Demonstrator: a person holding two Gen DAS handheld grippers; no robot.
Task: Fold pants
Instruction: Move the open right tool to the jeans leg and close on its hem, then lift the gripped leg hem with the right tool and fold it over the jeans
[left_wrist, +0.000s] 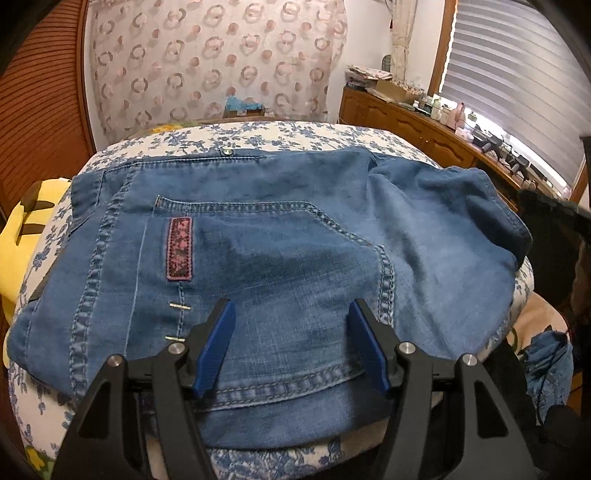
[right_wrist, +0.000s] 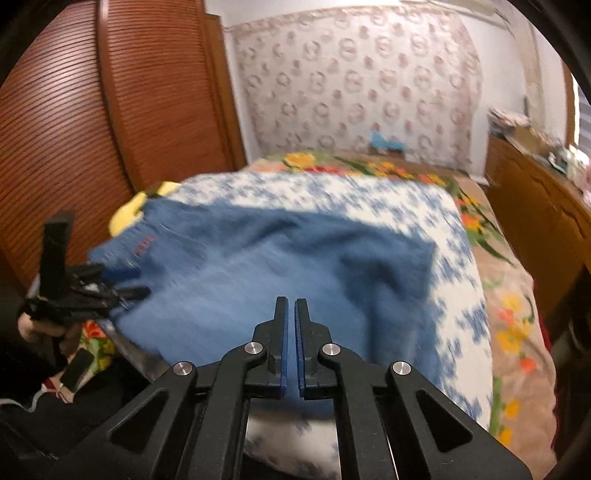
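**Denim pants spread on the bed, both claws empty**

The pants (left_wrist: 258, 240) are laid flat on a blue-flowered cover (left_wrist: 258, 133) on the bed, back pocket and pink patch (left_wrist: 180, 248) facing up, one leg rumpled toward the right. The left claw (left_wrist: 291, 332) is held released just above the denim, nothing gripped between its blue pads. The right claw (right_wrist: 291, 332) is seen clenched, empty, over the near edge of the pants; this view is blurred.
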